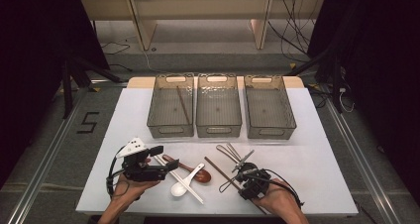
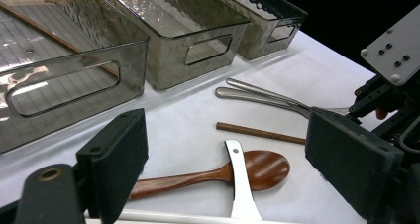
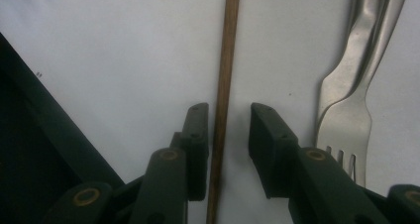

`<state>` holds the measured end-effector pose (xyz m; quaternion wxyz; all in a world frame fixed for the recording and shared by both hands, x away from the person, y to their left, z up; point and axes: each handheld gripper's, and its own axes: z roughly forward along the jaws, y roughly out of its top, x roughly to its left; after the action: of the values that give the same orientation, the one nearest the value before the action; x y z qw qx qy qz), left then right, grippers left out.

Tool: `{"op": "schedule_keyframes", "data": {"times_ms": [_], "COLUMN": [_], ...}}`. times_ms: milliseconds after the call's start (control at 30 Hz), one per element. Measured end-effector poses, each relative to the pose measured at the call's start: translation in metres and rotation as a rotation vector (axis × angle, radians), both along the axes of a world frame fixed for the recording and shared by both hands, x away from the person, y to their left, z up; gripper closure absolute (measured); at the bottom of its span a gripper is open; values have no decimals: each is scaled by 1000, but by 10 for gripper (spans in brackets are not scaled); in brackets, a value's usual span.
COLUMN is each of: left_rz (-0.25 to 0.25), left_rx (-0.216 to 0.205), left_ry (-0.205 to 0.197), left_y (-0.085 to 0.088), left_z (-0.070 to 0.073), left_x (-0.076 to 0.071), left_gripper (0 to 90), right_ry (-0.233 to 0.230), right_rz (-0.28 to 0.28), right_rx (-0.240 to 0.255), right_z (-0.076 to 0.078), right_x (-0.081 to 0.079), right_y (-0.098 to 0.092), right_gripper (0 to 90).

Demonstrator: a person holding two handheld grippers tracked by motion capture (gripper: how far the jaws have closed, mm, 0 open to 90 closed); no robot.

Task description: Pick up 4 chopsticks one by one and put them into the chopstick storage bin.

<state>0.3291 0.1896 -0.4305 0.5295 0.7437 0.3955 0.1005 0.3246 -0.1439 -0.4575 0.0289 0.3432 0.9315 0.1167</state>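
Brown chopstick (image 3: 224,85) cut off at top and bottom edges of right gripper view; 2 forks' (image 3: 346,95) handles leave top edge.

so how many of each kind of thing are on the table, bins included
bins: 3
brown chopsticks: 2 (one lies in the left bin)
white chopsticks: 2, as far as the high view shows
spoons: 2, a wooden spoon and a white spoon
metal forks: 2
total: 11
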Motion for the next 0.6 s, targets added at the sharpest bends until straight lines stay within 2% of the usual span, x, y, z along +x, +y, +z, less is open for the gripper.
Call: {"op": "schedule_keyframes", "data": {"times_ms": [267, 600], "left_rz": [2, 1], "left_rx": [5, 2], "left_ry": [-1, -3], "left_y": [0, -1], "left_z": [0, 0], "left_x": [0, -1], "left_gripper": [162, 162], "right_ry": [1, 6], "right_rz": [0, 0], "right_rx": [-37, -55], "right_z": [0, 0], "right_x": [3, 6], "right_y": [4, 5], "right_gripper": [772, 852]}}
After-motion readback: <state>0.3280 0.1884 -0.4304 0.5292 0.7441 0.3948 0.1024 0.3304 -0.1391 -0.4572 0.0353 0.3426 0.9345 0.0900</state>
